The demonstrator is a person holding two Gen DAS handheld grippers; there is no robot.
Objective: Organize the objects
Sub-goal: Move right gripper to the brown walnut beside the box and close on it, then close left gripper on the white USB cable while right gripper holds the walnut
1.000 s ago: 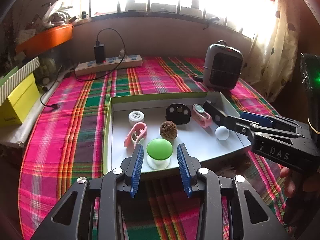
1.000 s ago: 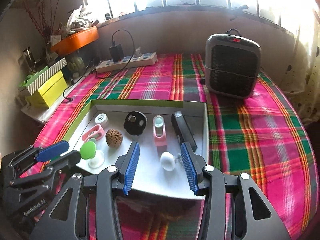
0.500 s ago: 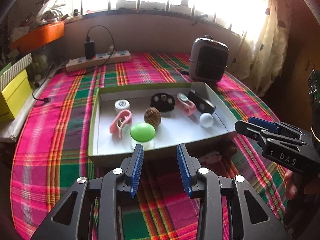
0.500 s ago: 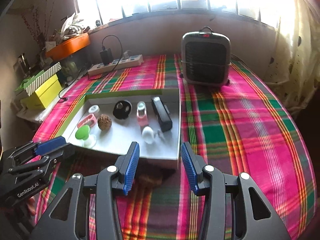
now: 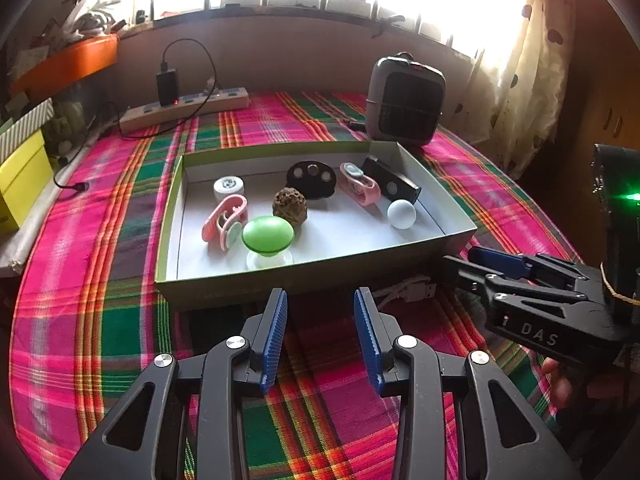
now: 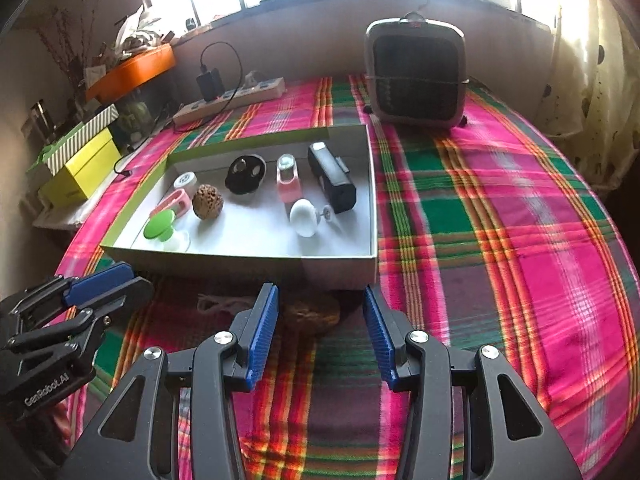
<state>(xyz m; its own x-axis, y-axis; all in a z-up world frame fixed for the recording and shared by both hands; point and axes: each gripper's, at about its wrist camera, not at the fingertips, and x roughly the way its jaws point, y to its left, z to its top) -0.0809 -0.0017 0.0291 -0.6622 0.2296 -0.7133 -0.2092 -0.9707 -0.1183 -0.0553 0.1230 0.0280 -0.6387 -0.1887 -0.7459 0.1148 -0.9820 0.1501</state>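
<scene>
A pink-and-green plaid cloth (image 6: 500,208) covered the table under a bright window, with a grey heater (image 6: 416,76) and a power strip (image 5: 184,110) at the far side and a yellow box (image 6: 80,172) to the left. The shallow tray (image 5: 304,282) sat mid-table, holding a green knob (image 5: 267,234), a walnut (image 5: 289,205), a white knob (image 6: 305,216), two pink clips and several dark pieces. My left gripper (image 5: 321,336) hung in front of the tray's near wall, jaws parted and empty. My right gripper (image 6: 319,330) was likewise parted, gripping nothing; a brown lump (image 6: 312,312) lay on the cloth between its fingers. Only the left view showed a white USB cable (image 5: 408,292) beside the tray and my fingers (image 5: 560,380) on the right handle.
</scene>
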